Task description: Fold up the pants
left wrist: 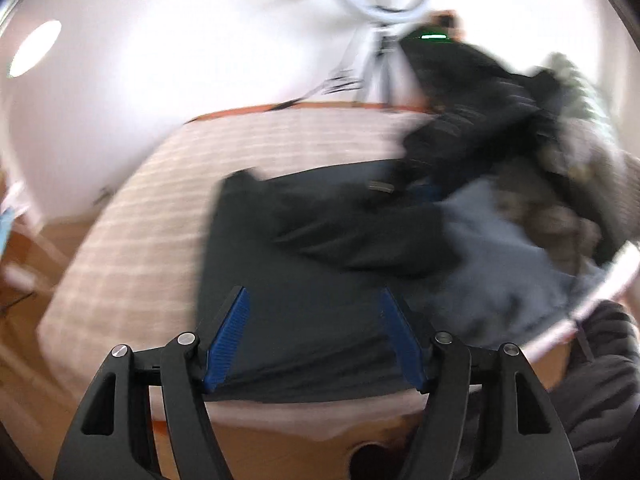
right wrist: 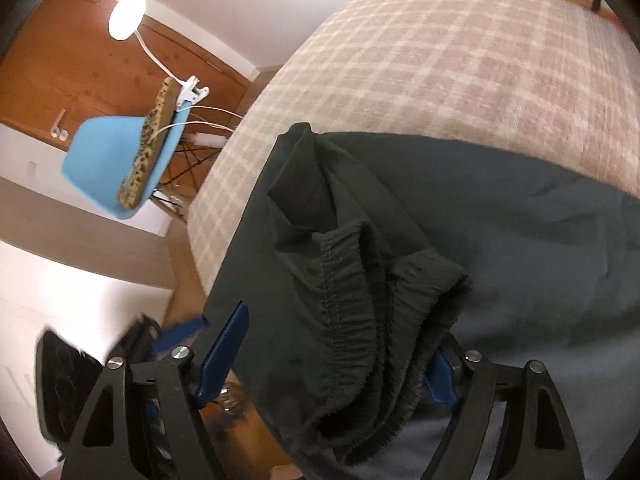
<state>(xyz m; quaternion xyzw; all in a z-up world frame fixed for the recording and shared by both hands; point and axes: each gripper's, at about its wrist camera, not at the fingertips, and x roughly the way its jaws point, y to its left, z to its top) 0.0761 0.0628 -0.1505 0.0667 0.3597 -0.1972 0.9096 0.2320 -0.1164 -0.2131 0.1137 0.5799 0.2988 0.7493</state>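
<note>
Black soft-fabric pants (right wrist: 360, 280) lay bunched on a dark grey mat (right wrist: 540, 220) over the checked table, limp and light; the elasticated waistband looked the firmest hold. The left gripper (left wrist: 314, 336) stood released, empty. The right gripper (right wrist: 332, 344) straddled the waistband, seemingly unclenched.
</note>
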